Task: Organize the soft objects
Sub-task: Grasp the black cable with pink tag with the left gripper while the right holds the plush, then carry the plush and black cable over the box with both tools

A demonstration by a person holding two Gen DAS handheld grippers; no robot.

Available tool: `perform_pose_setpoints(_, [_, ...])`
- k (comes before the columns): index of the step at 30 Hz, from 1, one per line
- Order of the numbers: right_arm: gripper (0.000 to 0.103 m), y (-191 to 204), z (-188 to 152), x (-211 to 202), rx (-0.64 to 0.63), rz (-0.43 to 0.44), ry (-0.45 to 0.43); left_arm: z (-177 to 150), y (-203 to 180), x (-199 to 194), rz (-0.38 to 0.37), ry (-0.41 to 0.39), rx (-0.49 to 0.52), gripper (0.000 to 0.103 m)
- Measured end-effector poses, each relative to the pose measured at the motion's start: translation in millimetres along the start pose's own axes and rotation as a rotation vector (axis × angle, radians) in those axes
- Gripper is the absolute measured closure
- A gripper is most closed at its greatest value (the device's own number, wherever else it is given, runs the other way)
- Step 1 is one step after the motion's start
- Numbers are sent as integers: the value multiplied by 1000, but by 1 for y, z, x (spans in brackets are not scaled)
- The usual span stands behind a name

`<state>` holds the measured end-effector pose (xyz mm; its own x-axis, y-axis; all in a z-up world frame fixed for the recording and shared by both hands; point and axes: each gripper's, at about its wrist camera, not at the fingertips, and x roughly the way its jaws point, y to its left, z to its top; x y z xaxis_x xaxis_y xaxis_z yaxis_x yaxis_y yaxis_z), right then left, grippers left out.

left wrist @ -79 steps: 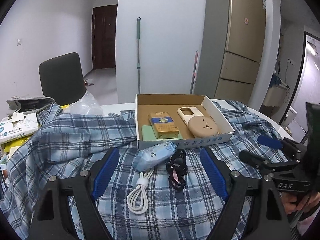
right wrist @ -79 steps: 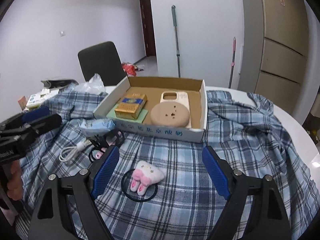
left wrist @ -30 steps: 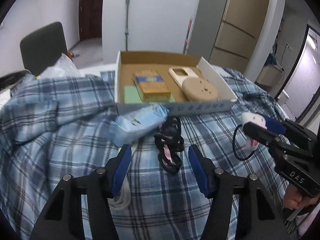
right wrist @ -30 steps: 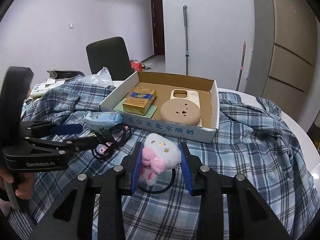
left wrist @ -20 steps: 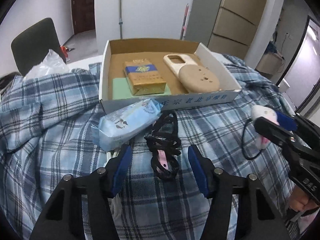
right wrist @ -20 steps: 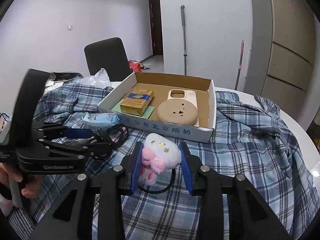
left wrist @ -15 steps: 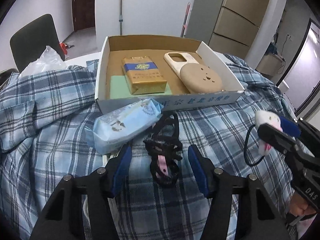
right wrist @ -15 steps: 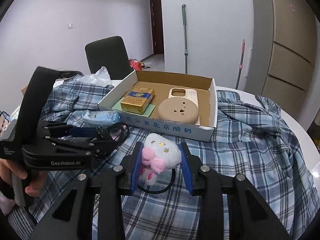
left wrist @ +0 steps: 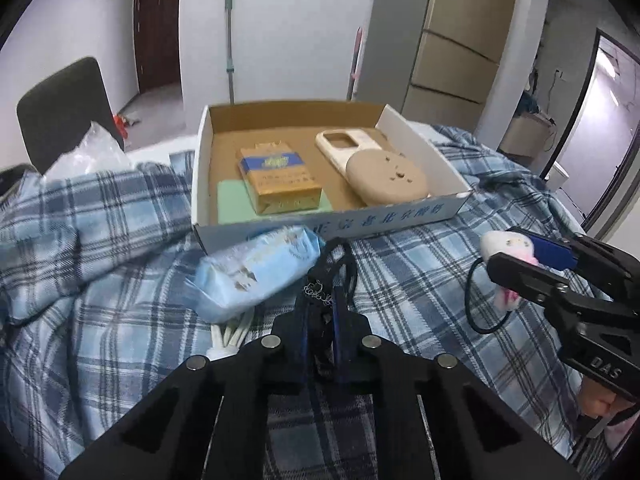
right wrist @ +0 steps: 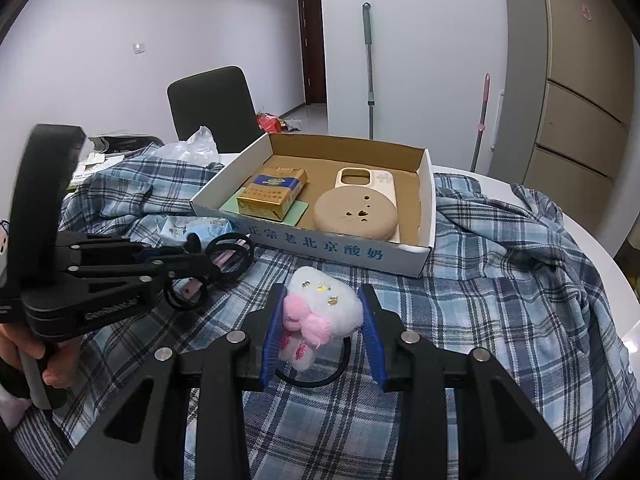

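The plush (right wrist: 322,314) is clamped between the pads of the right gripper (right wrist: 322,334), its black loop (right wrist: 308,378) hanging over the plaid cloth (right wrist: 500,300) in front of the box (right wrist: 340,250). The black hair ties (left wrist: 334,276) are pinched by the closed left gripper (left wrist: 326,344), beside the tissue pack (left wrist: 256,272).

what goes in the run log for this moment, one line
left tool: shut on black hair ties | right tool: shut on plush toy | box: neither placed yet
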<state>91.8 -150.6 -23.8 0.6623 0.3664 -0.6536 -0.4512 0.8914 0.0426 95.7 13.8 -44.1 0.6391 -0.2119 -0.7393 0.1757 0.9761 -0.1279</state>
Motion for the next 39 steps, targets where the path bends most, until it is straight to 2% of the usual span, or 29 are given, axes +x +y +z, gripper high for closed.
perform_pose_setpoints(6, [68, 2, 0, -4, -8, 4, -22, 3, -8, -31, 47, -111, 53, 93])
perform_pose_setpoints(13, [68, 5, 11, -20, -10, -6, -74, 19, -20, -77, 74, -216, 64, 93])
perform_pose_setpoints(18, [68, 8, 33, -39, -16, -20, -130, 46, -17, -104, 63, -251, 11, 93])
perform_pose_setpoints(24, [68, 7, 74, -56, -39, -46, -159, 86, -24, -127, 111, -309, 2, 93])
perform_pose_setpoints(29, [68, -3, 115, -73, 28, -60, -248, 119, -22, -134, 106, -344, -53, 93])
perform_pose_setpoints(33, [68, -4, 140, -79, 50, -112, -335, 140, -17, -130, 100, -367, -85, 93])
perform_pose_setpoints(36, [68, -10, 151, -75, 82, -64, -346, 143, -8, -119, 89, -348, -111, 93])
perform_pose_setpoints(39, [67, -10, 152, -65, 80, -81, -350, 142, 0, -105, 101, -327, -114, 93])
